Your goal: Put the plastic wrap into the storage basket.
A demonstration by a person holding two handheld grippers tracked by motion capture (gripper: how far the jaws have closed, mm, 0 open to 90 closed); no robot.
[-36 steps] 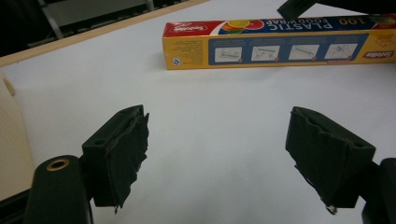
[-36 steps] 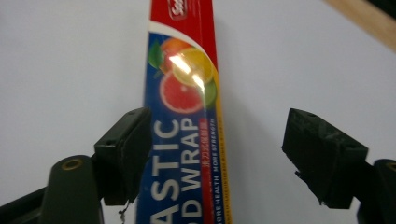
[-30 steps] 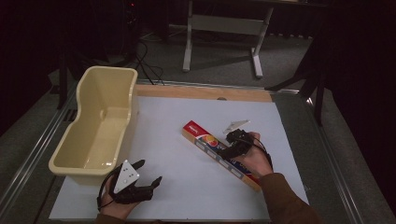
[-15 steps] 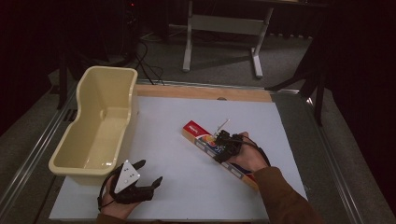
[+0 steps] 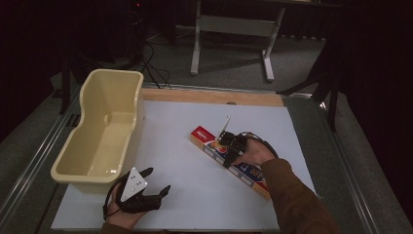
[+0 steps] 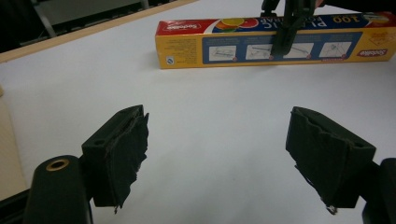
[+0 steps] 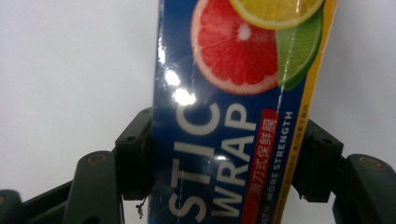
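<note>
The right gripper (image 5: 229, 150) has come down from beside the long yellow-and-blue cardboard plastic-wrap box (image 5: 251, 171) and now straddles its middle, jaws pressed on both long sides. The box lies flat at the white table's (image 5: 170, 126) four o'clock. The left gripper (image 5: 152, 189), at seven o'clock, hangs wide and empty. A lift looks likely next.

A white board (image 5: 195, 195) covers most of the worktop, with a strip of bare wood (image 5: 209, 96) showing along its far edge. A cream plastic tub (image 5: 100, 134), long and deep, sits along the board's left edge, its near end close to the near left corner. On the dark floor beyond the far edge stands a grey metal frame (image 5: 234, 29) with two legs, and black cables (image 5: 151, 58) trail to its left.
</note>
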